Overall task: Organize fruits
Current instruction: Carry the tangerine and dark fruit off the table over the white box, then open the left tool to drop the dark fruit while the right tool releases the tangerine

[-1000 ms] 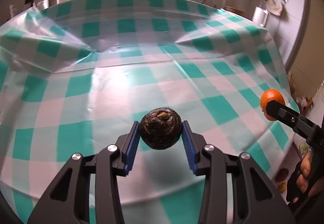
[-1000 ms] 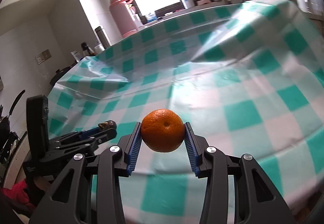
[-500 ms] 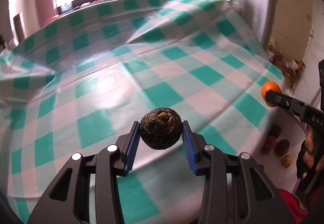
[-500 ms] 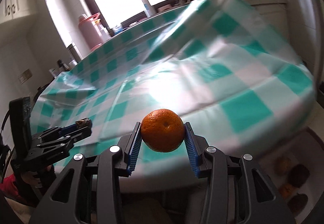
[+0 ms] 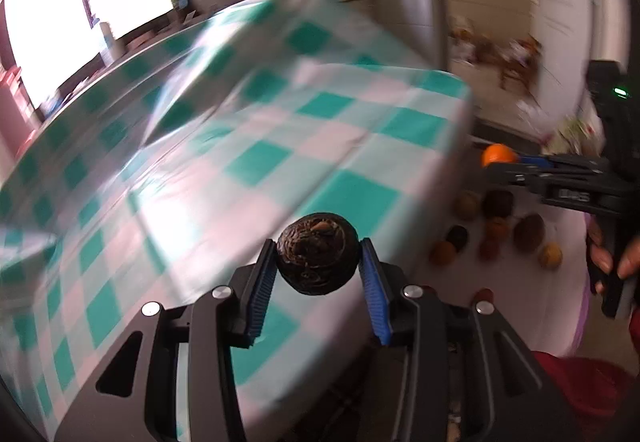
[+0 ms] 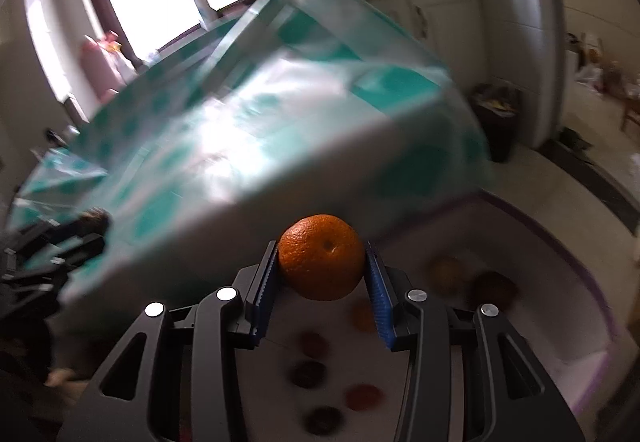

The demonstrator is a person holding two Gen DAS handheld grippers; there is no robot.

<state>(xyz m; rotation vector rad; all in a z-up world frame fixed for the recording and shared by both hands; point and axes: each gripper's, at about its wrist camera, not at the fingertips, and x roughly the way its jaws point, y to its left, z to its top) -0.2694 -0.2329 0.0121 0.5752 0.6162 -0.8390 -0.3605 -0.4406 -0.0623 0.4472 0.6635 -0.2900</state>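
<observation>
My left gripper (image 5: 318, 262) is shut on a dark brown wrinkled fruit (image 5: 318, 260), held above the near right corner of the checked table (image 5: 248, 162). My right gripper (image 6: 322, 262) is shut on an orange (image 6: 322, 256) and hangs past the table's edge over a white surface (image 6: 540, 274) with a purple rim. In the left wrist view the right gripper (image 5: 496, 162) and its orange (image 5: 497, 154) are to the right. Several brown and orange fruits (image 5: 496, 238) lie on that low surface, blurred in the right wrist view (image 6: 360, 358).
The table carries a teal, white and pink checked cloth (image 6: 248, 130). A window (image 5: 92, 2) with a bottle (image 5: 109, 38) is behind it. Kitchen cabinets (image 6: 440, 14) and a dark bin (image 6: 498, 122) stand beyond the table's right end. A hand (image 5: 616, 266) grips the right tool.
Both grippers have swung right and down, off the table's right edge, each keeping its fruit. The low white surface with loose fruits has come into fuller view. The views are motion-blurred.
</observation>
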